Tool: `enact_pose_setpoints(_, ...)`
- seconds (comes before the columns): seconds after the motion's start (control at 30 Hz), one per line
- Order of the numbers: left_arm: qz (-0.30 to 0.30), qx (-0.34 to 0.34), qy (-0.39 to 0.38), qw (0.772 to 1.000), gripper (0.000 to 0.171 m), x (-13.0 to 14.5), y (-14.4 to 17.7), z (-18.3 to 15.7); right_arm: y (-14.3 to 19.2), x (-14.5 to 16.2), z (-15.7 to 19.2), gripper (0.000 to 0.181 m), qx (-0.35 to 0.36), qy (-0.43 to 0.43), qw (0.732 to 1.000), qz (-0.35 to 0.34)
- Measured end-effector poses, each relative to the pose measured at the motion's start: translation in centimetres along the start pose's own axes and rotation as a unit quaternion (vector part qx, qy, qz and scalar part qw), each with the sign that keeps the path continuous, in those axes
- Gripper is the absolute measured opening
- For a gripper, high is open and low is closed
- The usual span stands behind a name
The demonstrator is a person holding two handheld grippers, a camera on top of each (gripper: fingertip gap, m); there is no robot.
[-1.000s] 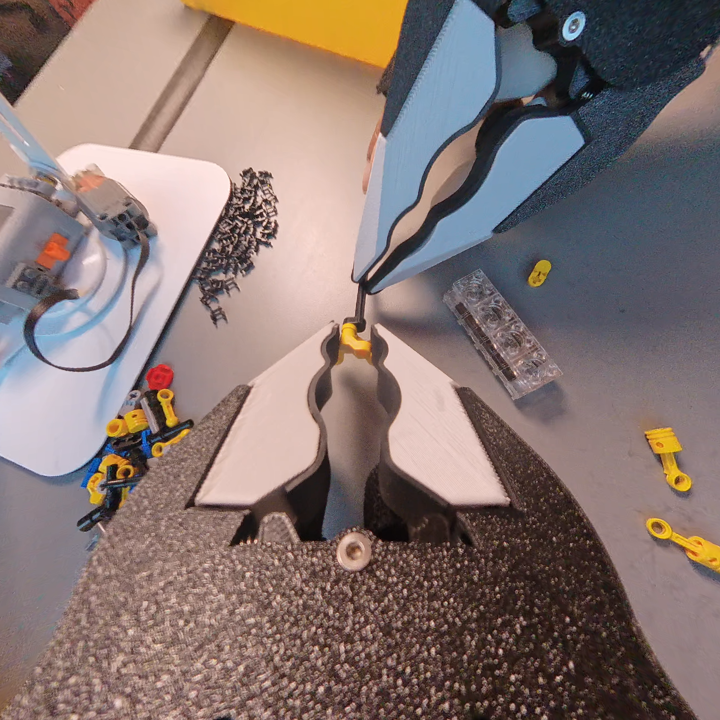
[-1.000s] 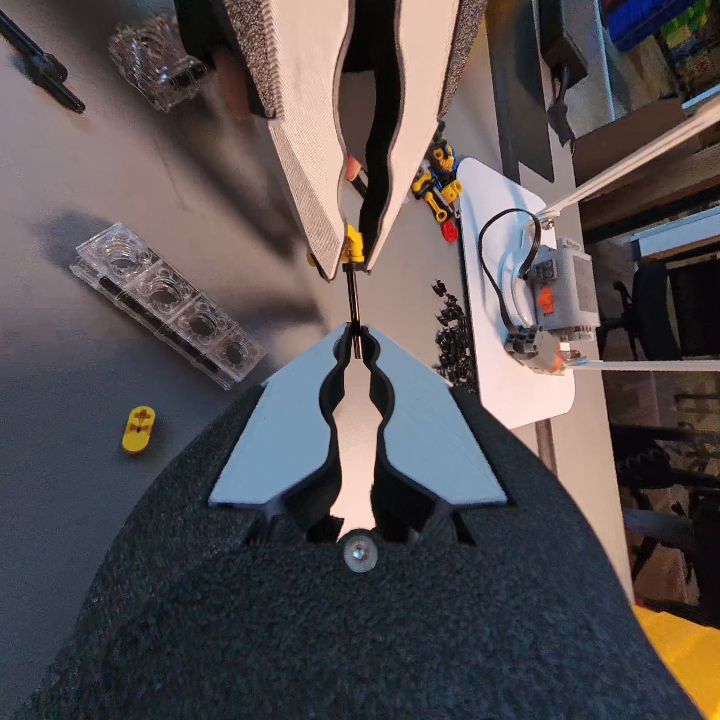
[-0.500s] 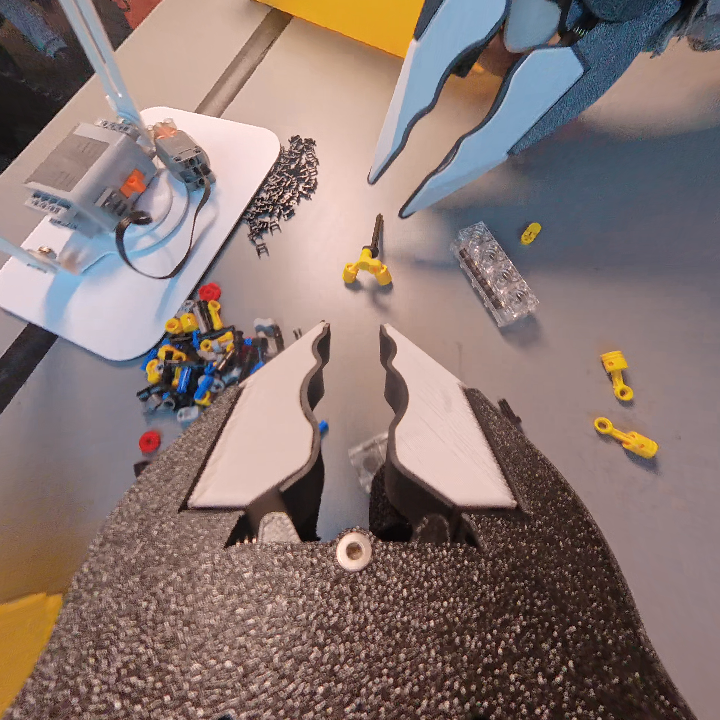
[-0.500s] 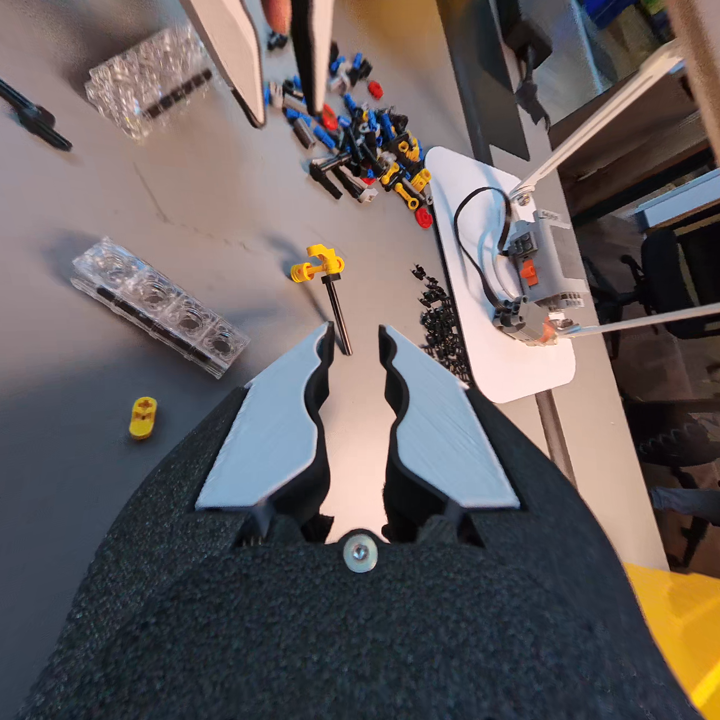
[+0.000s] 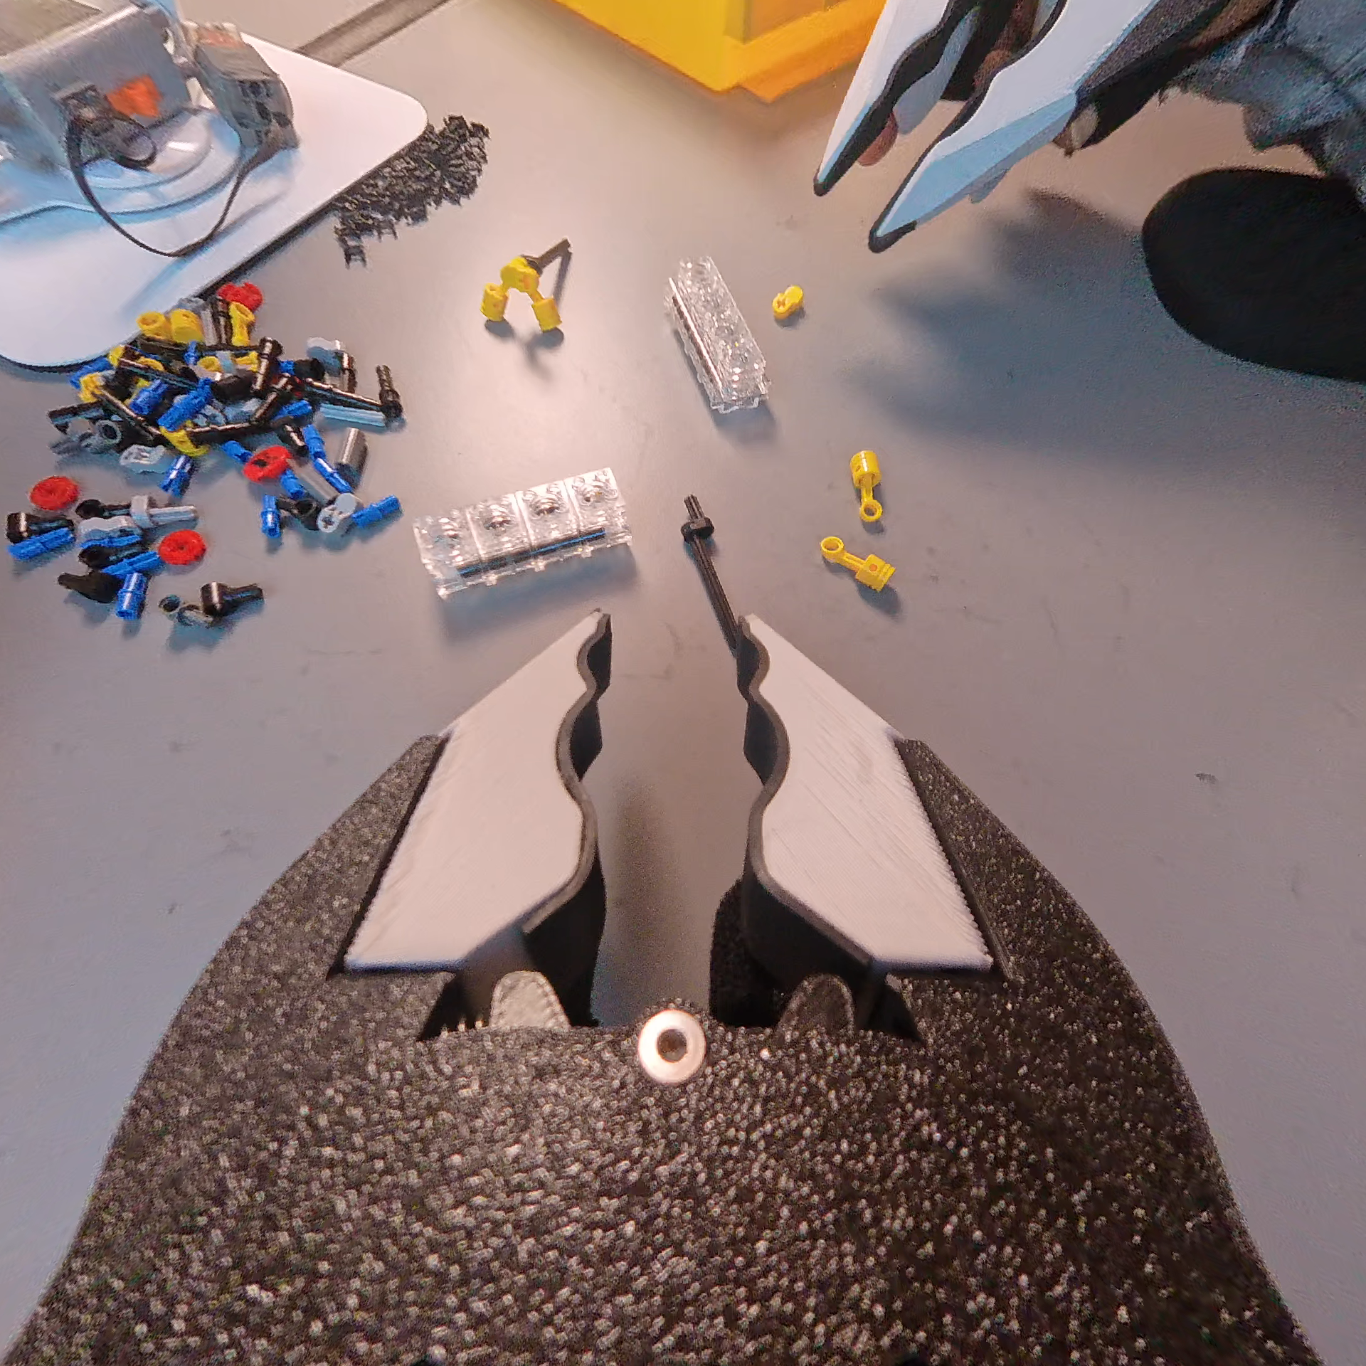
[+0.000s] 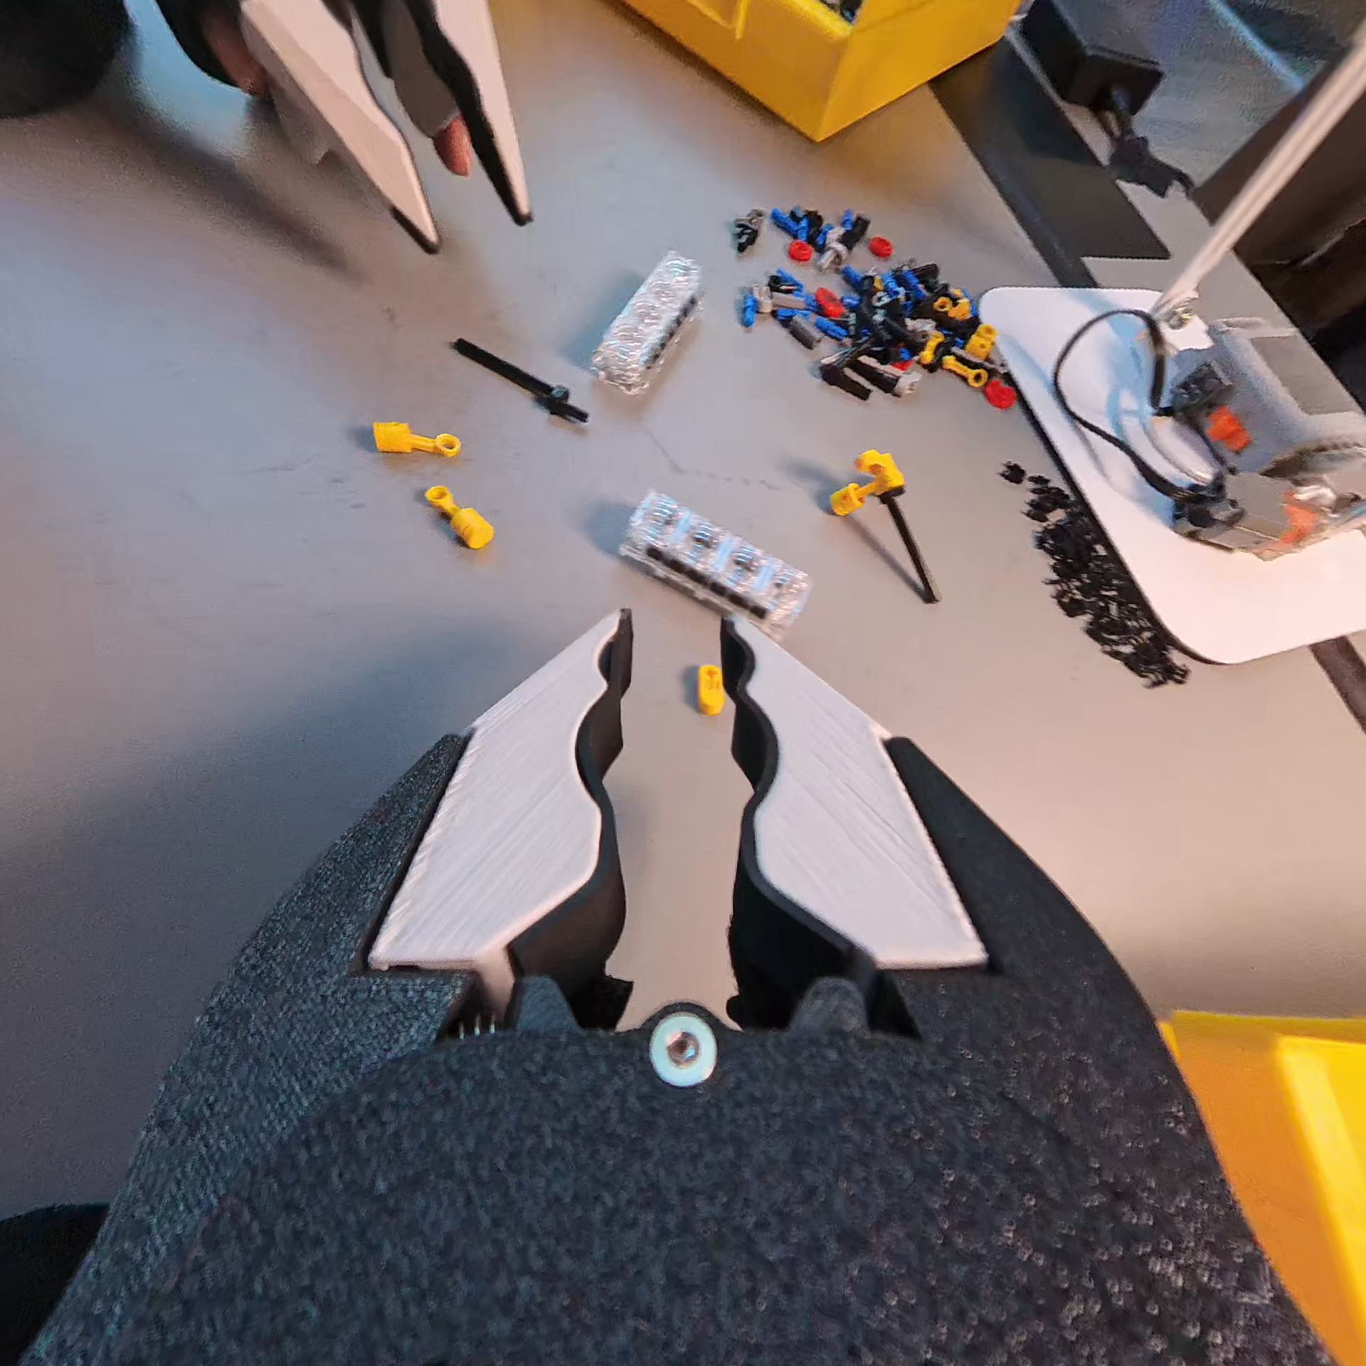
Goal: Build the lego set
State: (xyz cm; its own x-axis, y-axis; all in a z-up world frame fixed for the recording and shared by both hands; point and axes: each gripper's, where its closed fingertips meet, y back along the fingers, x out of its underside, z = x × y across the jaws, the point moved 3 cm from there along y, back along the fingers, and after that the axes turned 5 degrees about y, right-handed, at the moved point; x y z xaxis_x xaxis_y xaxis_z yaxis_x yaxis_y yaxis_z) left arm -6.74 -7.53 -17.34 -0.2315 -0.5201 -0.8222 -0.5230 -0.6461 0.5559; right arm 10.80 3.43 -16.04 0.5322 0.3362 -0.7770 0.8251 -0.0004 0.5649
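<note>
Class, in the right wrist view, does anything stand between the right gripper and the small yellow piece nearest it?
Nothing visible does. The small yellow piece lies on bare table, in the open gap of the right gripper; the clear brick lies beyond it.

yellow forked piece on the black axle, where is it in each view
Left wrist view: yellow forked piece lies upper middle, left of the far clear brick.
Right wrist view: it lies right of centre, above the same clear brick.
Shared landmark: the white base plate.

Wrist views face each other, high over shared table [image 5: 1035, 739].
</note>
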Motion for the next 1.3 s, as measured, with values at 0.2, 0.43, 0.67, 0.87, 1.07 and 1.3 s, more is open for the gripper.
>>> enact_pose_setpoints(0.2, 0.051, 0.01, -0.051, 0.997, 0.029, 0.9, -2.3, -1.6, -2.1, -1.7, 4.0, 0.023, -0.073, 0.035, 0.997, -0.012)
enact_pose_setpoints(0.43, 0.067, -0.051, -0.099, 0.992, 0.004, 1.1, -3.3, -0.9, -3.7, -1.9, 4.9, 0.023, -0.073, 0.054, 0.996, -0.006)
enact_pose_setpoints(0.67, -0.077, -0.036, -0.081, 0.993, 0.003, -3.4, -1.8, -1.9, -3.1, -4.8, 3.4, 0.02, -0.001, -0.001, 0.998, -0.064)
enact_pose_setpoints(0.87, -0.265, 0.046, -0.026, 0.963, 0.004, -9.4, 0.0, -5.2, -1.5, -10.7, 2.8, 0.019, -0.018, -0.124, 0.952, -0.28)
enact_pose_setpoints(1.07, -0.319, 0.137, 0.048, 0.937, 0.004, -11.0, 0.0, -6.6, 0.5, -12.4, 2.4, 0.004, -0.034, -0.154, 0.924, -0.349)
enact_pose_setpoints(1.3, -0.309, 0.128, 0.021, 0.942, 0.004, -10.4, -0.2, -7.1, 0.5, -11.9, 3.0, 0.005, -0.035, -0.127, 0.931, -0.341)
